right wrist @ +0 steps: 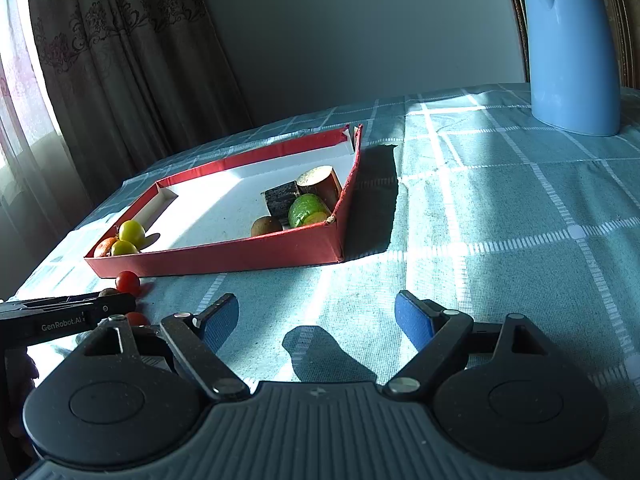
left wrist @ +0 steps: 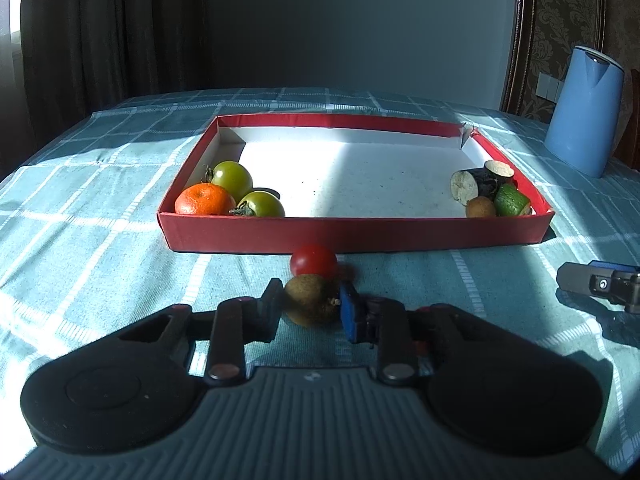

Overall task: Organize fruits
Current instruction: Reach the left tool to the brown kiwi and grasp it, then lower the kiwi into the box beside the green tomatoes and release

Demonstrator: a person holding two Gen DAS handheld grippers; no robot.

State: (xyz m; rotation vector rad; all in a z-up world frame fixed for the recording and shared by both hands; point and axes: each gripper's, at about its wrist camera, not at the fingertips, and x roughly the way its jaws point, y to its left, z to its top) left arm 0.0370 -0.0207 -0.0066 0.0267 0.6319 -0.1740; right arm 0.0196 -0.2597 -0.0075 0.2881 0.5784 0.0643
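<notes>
My left gripper [left wrist: 310, 304] is shut on a brown kiwi [left wrist: 310, 300], low over the tablecloth just in front of the red tray [left wrist: 360, 234]. A red cherry tomato [left wrist: 313, 261] lies right behind the kiwi against the tray wall. In the tray's left corner sit an orange [left wrist: 204, 200] and two green tomatoes [left wrist: 232, 178]. In its right corner lie two dark cut pieces [left wrist: 478, 182], a small kiwi [left wrist: 480, 207] and a green cut piece [left wrist: 512, 200]. My right gripper [right wrist: 316, 316] is open and empty over the cloth, right of the left gripper [right wrist: 68, 316].
A blue jug [left wrist: 582, 112] stands at the back right of the table, also in the right wrist view [right wrist: 572, 48]. Another red tomato [right wrist: 136, 318] lies by the left gripper. A checked teal cloth [right wrist: 500, 220] covers the table. Curtains hang at the far left.
</notes>
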